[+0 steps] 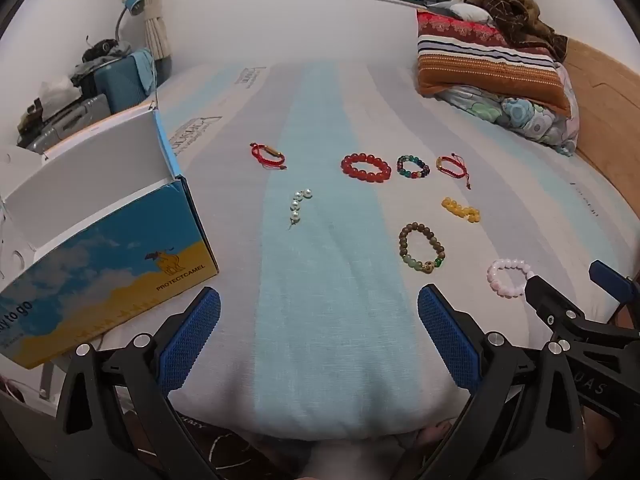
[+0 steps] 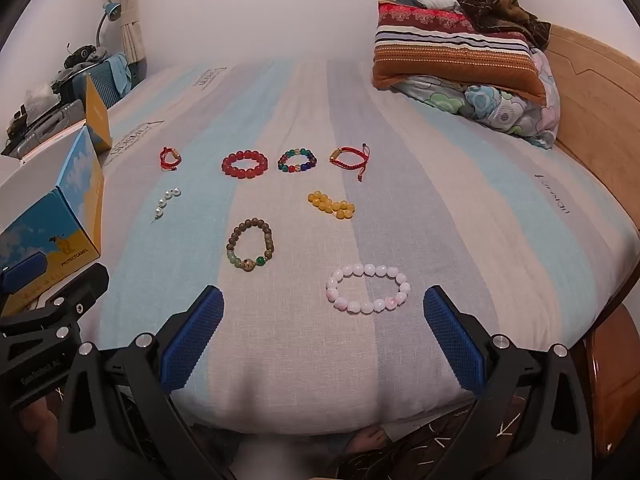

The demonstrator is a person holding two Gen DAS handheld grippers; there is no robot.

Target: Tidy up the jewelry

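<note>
Several bracelets lie on the striped bed sheet [image 2: 280, 340]. In the far row are a red cord bracelet [image 2: 176, 156], a red bead bracelet [image 2: 227, 165], a multicolour bead bracelet [image 2: 283, 163] and a second red cord bracelet with a gold tube [image 2: 335, 156]. Nearer lie a pearl strand [image 2: 166, 200], a yellow bead bracelet [image 2: 331, 204], a brown wooden bead bracelet [image 2: 232, 240] and a pink bead bracelet [image 2: 334, 284]. My right gripper [image 2: 324, 300] is open, just short of the pink one. My left gripper [image 1: 319, 300] is open over bare sheet, beside an open blue and yellow box [image 1: 112, 256].
Stacked pillows and a folded blanket [image 2: 452, 52] sit at the far right against a wooden headboard [image 2: 592, 92]. Suitcases and clutter [image 1: 116, 76] stand off the bed's left side under a desk lamp [image 1: 132, 4]. The bed's near edge curves just below both grippers.
</note>
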